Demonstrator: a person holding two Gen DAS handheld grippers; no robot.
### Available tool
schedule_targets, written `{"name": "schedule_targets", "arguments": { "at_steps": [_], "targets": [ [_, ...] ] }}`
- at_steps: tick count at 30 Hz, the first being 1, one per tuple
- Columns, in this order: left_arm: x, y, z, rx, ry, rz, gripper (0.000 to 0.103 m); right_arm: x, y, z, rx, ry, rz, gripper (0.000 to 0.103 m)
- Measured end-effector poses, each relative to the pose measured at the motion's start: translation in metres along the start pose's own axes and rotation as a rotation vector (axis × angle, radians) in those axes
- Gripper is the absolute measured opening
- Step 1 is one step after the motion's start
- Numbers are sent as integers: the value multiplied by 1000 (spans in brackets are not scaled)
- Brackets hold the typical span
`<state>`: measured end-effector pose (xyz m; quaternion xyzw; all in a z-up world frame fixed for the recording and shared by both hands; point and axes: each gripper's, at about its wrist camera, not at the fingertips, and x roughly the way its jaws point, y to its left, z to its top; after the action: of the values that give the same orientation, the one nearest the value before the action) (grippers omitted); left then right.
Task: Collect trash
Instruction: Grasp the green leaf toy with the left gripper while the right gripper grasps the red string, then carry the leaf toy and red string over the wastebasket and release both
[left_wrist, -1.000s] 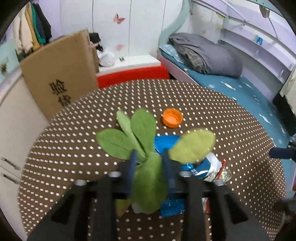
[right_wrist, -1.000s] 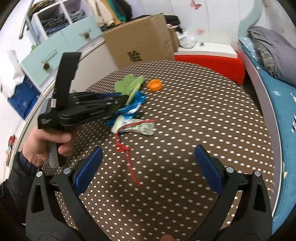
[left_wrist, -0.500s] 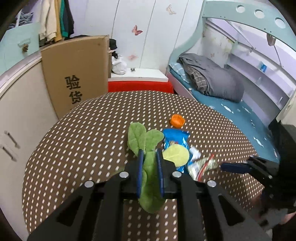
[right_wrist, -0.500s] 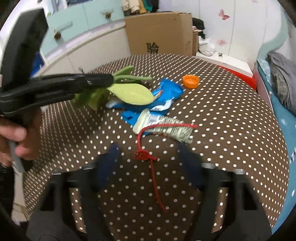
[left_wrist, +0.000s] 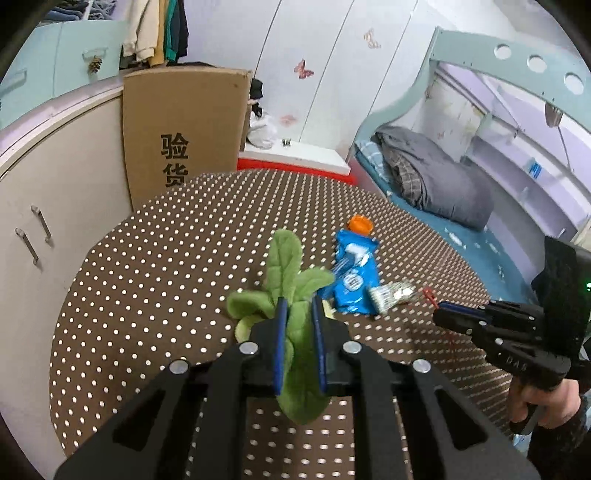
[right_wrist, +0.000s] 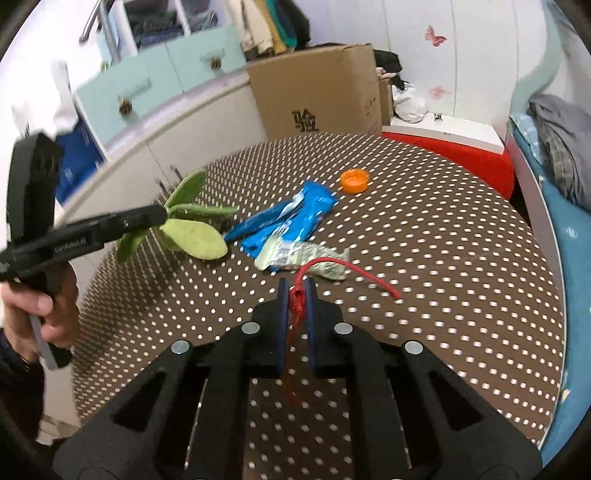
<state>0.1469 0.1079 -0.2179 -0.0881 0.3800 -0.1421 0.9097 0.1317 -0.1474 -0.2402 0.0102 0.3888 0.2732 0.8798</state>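
My left gripper (left_wrist: 297, 304) is shut on a bunch of green leaves (left_wrist: 284, 258) and holds it just above the brown dotted table (left_wrist: 166, 280). In the right wrist view the leaves (right_wrist: 195, 236) hang from the left gripper (right_wrist: 159, 216) at the left. My right gripper (right_wrist: 295, 286) has its jaws closing on the knot of a red string (right_wrist: 332, 264), with the pads pressing on it. Behind the string lie a crumpled silver-green wrapper (right_wrist: 306, 256), a blue wrapper (right_wrist: 295, 218) and an orange cap (right_wrist: 354, 180).
A tall cardboard box (left_wrist: 184, 136) stands beyond the table's far left edge beside a white cabinet (left_wrist: 55, 206). A bed with a grey blanket (left_wrist: 436, 181) runs along the right. A red and white bench (right_wrist: 461, 155) sits behind the table.
The right gripper went from wide open to shut on the red string's knot. The left gripper drew back and leftward with the leaves, away from the blue wrapper.
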Motion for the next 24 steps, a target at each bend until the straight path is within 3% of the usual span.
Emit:
{"name": "schedule_targets", "arguments": {
  "at_steps": [9,16,21,24],
  "targets": [
    [-18,-51,23,58,-61,-74,12,-66,-68,16,161,-150,70,9],
    [-11,-124,49,149,-74,-173,12,-129,-135,10,298,-277,100,9],
    [15,-188,65,200,-42,-262,12,-163,-191,-5,396,-330,3,9],
    [36,-229,73,227,-20,-315,12,-166,-229,-22,469,-317,-72,9]
  ]
}}
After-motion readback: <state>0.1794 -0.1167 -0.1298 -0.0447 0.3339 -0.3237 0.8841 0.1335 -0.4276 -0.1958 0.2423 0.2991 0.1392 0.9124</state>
